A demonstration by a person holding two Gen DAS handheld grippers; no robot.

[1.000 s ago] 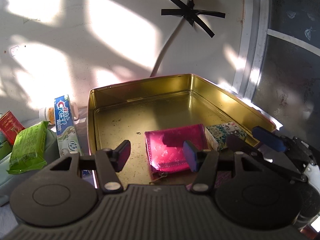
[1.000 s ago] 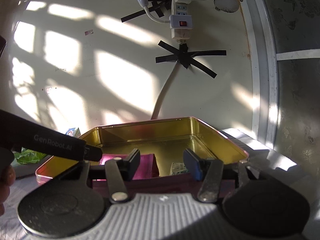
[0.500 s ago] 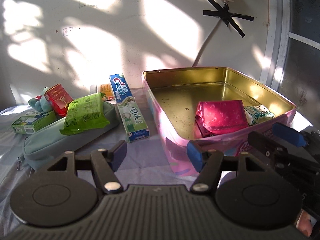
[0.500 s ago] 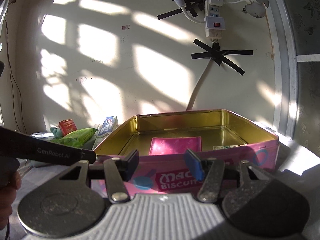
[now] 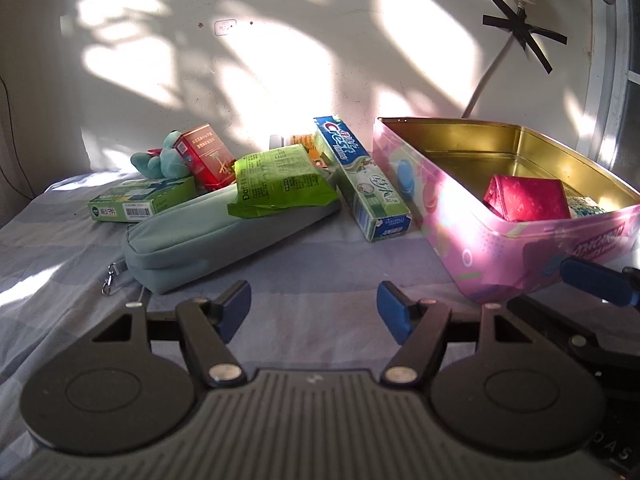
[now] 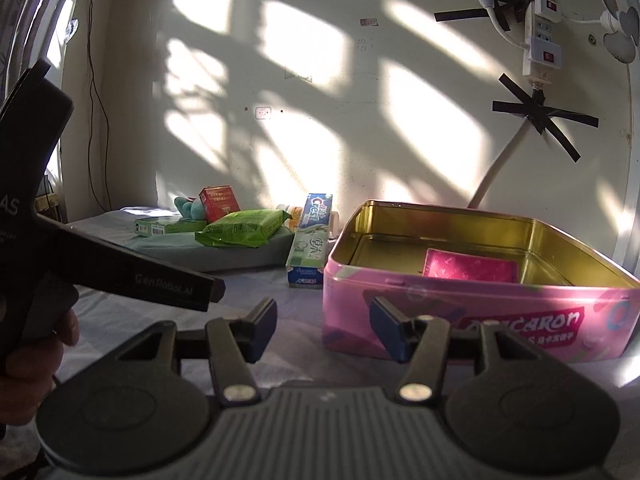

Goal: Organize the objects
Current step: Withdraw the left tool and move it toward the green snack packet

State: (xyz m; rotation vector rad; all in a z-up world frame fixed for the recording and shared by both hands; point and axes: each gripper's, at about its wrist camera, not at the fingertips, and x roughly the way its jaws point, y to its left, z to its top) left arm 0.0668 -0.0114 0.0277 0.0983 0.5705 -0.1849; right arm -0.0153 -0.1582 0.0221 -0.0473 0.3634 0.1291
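Open pink biscuit tin with a gold interior, standing on the blue-grey cloth at the right of the scene, close to the sunlit wall. Inside the tin, toward its near right corner, a magenta wallet lies against the floor and wall, and a small patterned box sits just to its right. Left of the tin, just beside its long wall, a Crest toothpaste box lies flat, running from far to near. Further left, a grey-green zip pouch lies across the cloth with a bright green packet resting on top of it. Behind these, a red carton leans tilted against a teal plush toy, and a flat green box lies at the far left of the group. An orange-labelled bottle is partly hidden behind the packet.

Left gripper: low over bare cloth, near side of the pouch and the tin; its jaws are opening, with nothing between them. Right gripper: in front of the tin's near left corner, jaws spread partway and empty, apart from the tin. In the right wrist view the left gripper's black body and a hand holding it appear at the left edge. A taped power strip and its cable hang on the wall above the tin.
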